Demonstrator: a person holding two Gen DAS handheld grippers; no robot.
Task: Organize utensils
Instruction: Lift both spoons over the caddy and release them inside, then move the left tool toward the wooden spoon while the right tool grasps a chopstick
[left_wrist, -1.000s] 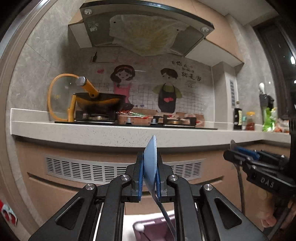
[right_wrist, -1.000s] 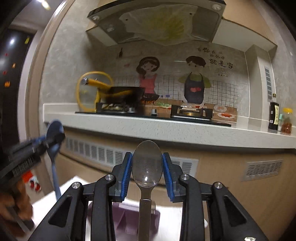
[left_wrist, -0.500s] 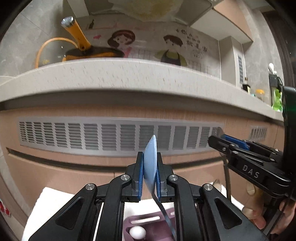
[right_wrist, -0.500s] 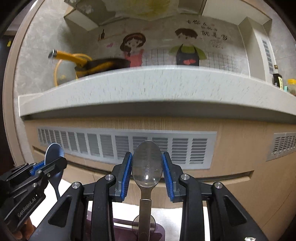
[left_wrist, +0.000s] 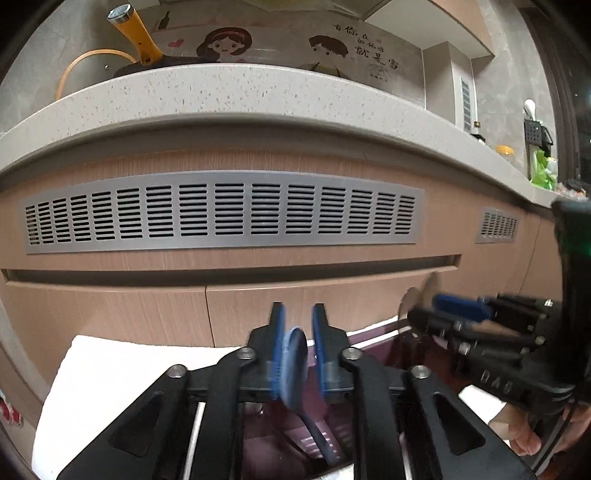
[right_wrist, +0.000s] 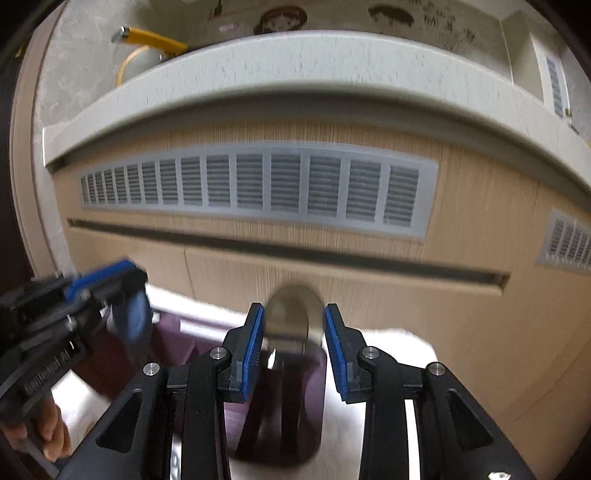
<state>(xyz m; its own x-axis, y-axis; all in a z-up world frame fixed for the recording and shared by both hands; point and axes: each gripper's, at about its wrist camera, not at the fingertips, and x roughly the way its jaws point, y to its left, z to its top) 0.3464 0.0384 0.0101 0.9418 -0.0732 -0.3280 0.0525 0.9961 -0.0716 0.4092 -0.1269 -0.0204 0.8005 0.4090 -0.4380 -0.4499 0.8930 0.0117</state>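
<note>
My left gripper (left_wrist: 298, 317) is open; a blue spoon (left_wrist: 293, 363) stands between its pads, handle down into a purple utensil holder (left_wrist: 288, 443). My right gripper (right_wrist: 294, 321) is open; a metal spoon (right_wrist: 291, 314) stands between its pads, handle down in the purple holder (right_wrist: 280, 406). Each gripper shows in the other's view: the right one in the left wrist view (left_wrist: 417, 317), the left one in the right wrist view (right_wrist: 125, 291). The blue spoon bowl also shows in the right wrist view (right_wrist: 135, 317).
The holder sits on a white cloth (left_wrist: 110, 376). Behind it is a wooden cabinet front with a grey vent grille (left_wrist: 221, 210) under a speckled countertop (left_wrist: 258, 92). A yellow-handled pan (left_wrist: 136, 33) stands on the counter.
Both grippers have lowered toward the holder and opened. The blue spoon and the metal spoon have been let go and have slid down between the pads.
</note>
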